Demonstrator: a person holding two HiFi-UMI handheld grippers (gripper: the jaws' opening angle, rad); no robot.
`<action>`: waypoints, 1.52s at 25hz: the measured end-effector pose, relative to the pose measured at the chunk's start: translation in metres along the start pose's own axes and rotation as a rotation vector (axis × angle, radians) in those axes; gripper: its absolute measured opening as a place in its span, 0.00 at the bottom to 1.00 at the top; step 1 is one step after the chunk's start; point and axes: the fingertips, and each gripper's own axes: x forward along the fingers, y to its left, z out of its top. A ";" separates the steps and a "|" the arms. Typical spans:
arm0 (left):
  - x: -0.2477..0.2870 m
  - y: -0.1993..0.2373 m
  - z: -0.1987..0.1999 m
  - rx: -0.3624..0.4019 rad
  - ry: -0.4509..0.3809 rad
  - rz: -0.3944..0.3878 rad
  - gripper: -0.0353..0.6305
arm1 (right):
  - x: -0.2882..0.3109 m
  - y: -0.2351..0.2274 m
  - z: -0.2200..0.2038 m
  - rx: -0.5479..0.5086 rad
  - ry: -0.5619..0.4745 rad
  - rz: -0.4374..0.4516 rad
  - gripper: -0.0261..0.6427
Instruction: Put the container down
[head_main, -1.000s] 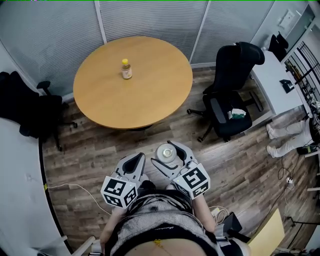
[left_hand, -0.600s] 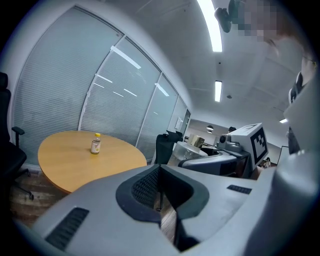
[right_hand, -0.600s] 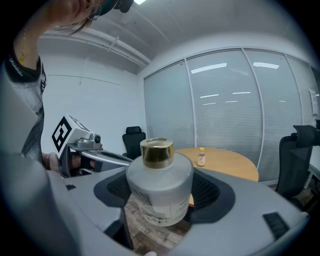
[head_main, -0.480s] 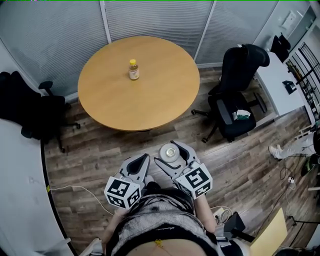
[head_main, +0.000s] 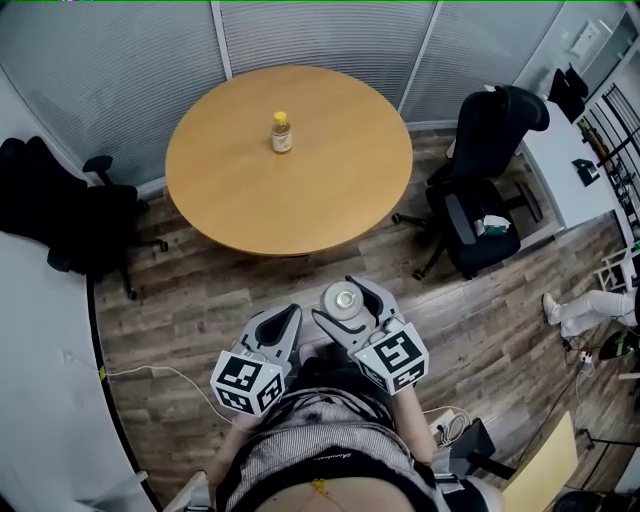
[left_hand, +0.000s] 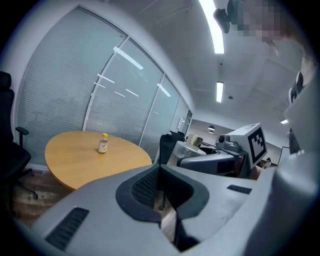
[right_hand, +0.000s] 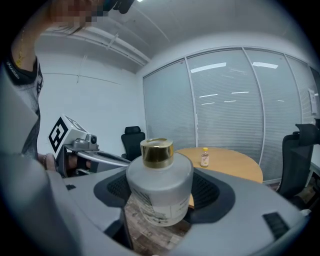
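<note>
Your right tongs (head_main: 343, 304) clamp the frosted container (right_hand: 159, 187), label print unreadable, left tongs (left_hand: 160, 186) pressed together, empty, both short of the round bench (head_main: 320, 200), small bottle (head_main: 282, 132) on it.

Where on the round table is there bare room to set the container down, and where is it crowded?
The round table is almost all bare: the near half facing the person and both sides are free. Only a small bottle stands past the middle, toward the blinds. Office chairs crowd the floor at its left and right.
</note>
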 end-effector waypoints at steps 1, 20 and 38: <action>-0.001 0.002 0.000 -0.004 -0.001 0.003 0.09 | 0.001 0.001 0.000 -0.001 0.002 0.003 0.56; 0.048 0.043 0.029 -0.017 -0.007 0.049 0.09 | 0.052 -0.052 0.024 -0.009 -0.010 0.049 0.56; 0.117 0.079 0.074 -0.025 -0.018 0.119 0.09 | 0.103 -0.128 0.052 -0.033 0.012 0.116 0.56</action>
